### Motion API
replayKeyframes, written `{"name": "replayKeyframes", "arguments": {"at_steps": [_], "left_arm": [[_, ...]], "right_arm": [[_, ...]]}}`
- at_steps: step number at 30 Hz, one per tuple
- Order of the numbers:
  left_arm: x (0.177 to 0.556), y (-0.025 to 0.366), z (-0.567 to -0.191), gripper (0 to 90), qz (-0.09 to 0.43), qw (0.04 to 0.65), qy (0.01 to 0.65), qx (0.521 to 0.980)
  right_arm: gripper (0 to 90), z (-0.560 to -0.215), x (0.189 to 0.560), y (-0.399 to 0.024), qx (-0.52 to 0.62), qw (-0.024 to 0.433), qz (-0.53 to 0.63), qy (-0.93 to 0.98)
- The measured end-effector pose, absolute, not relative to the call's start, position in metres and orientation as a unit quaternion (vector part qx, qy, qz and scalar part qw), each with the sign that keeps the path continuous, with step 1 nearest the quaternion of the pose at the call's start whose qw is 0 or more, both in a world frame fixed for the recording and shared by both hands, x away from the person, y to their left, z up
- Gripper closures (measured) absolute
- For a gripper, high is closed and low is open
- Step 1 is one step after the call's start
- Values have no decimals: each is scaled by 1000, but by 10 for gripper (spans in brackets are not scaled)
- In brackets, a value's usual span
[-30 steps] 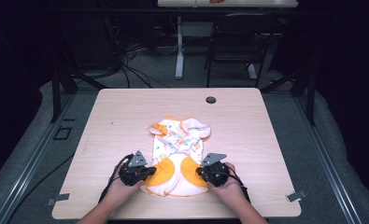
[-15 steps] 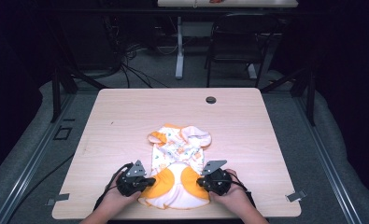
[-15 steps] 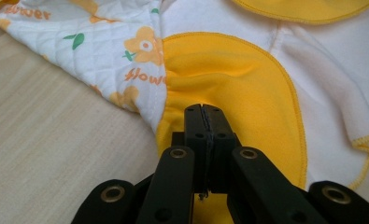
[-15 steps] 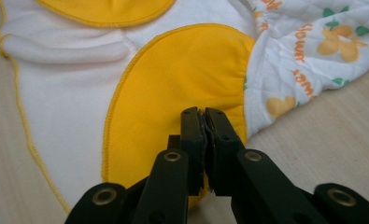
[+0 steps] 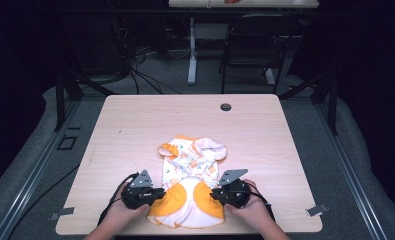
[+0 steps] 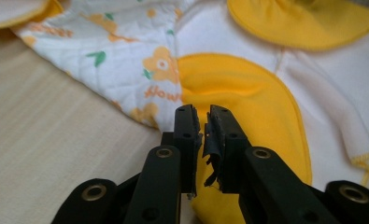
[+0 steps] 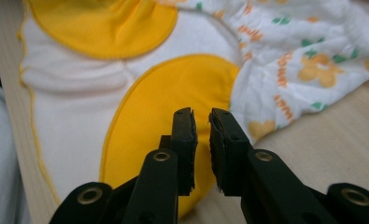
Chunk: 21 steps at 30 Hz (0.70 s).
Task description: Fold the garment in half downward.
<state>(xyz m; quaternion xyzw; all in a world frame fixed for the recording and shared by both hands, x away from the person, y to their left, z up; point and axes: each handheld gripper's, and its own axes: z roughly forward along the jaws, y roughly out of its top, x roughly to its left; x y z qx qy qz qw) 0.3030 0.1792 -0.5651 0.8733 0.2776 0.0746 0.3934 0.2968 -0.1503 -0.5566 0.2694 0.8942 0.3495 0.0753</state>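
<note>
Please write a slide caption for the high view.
Two open grippers flank a yellow-and-white baby garment on the table.

Bare table (image 5: 135,130) lies open around the baby garment (image 5: 190,185), apart from a far-edge grommet (image 5: 226,107).

Orange lettering is printed on the white patterned cloth of the baby garment (image 6: 140,60), among small orange flowers and green leaves. In the left gripper view, one word just under a flower can be partly made out as "flow", with its further letters lost in the folds. In the right gripper view, the same orange lettering is seen on the garment (image 7: 289,60), turned sideways and too crumpled to be read. In the high view the print is too small to be read. No other text, label, brand or number can be read.
</note>
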Motion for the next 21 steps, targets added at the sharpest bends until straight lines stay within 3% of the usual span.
{"name": "replayKeyframes", "arguments": {"at_steps": [6,12,17,21], "left_arm": [[312,187,-565,694,79,415,293,858],[324,188,-571,627,73,414,303,855],[347,189,-561,654,58,414,348,839],[367,183,-553,660,62,404,345,845]], "right_arm": [[742,-553,306,-156,304,102,391,863],[702,-559,316,-156,313,93,377,867],[702,-554,332,-151,315,73,359,876],[698,-542,347,-147,318,75,352,877]]}}
